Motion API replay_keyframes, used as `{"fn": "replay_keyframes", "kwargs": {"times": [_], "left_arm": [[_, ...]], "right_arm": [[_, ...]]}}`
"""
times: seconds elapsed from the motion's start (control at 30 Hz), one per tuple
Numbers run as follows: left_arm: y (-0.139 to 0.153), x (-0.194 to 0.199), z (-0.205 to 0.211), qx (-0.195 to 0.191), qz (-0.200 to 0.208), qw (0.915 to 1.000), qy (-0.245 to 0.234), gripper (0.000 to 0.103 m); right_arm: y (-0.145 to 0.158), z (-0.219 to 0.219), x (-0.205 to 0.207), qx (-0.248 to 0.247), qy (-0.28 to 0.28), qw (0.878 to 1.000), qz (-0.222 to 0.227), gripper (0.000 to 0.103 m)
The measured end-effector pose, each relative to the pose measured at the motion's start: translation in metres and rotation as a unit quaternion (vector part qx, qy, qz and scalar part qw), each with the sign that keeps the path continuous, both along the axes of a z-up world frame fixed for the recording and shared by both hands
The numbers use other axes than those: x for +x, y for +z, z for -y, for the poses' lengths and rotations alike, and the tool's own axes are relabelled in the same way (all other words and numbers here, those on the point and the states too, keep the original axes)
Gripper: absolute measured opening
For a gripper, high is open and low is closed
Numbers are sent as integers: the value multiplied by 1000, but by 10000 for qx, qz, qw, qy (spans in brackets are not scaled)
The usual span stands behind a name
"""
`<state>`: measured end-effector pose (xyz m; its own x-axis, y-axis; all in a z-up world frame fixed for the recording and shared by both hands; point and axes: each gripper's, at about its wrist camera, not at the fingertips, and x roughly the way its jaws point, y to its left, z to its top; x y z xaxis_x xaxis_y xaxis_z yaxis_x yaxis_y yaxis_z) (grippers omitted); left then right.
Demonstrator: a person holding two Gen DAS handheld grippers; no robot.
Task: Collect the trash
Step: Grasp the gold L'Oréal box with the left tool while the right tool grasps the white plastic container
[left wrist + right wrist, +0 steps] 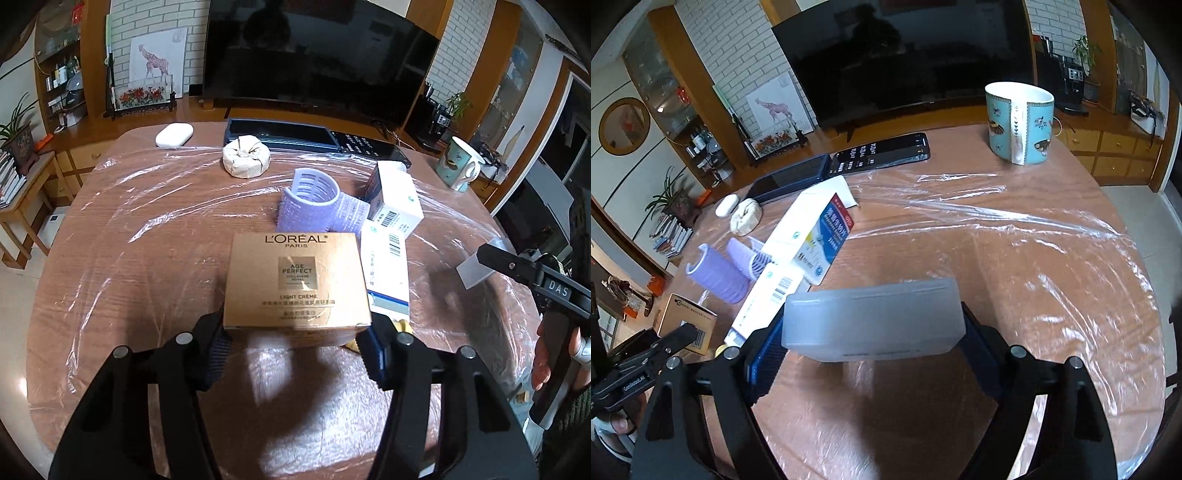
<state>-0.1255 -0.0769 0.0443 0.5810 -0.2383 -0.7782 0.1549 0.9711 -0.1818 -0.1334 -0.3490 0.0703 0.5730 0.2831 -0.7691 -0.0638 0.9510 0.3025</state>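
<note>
Left tool point(297, 341) pinches a tan carton point(297, 282) just above the table point(129, 258); only the left wrist view shows its print: "L'ORÉAL PARIS", "AGE PERFECT", "LIGHT CRÈME". Right tool point(873, 349) clamps a frosted plastic box point(873, 319); right wrist view alone shows its full width, lettering unreadable
</note>
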Motion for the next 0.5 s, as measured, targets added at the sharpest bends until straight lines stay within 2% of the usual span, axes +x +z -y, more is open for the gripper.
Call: {"fn": "replay_keyframes", "kwargs": {"times": [0.5], "left_arm": [[9,-34,-2,29,146,9997,-187,59]], "right_arm": [[8,-13,-47,29,150,9999,-17,83]]}}
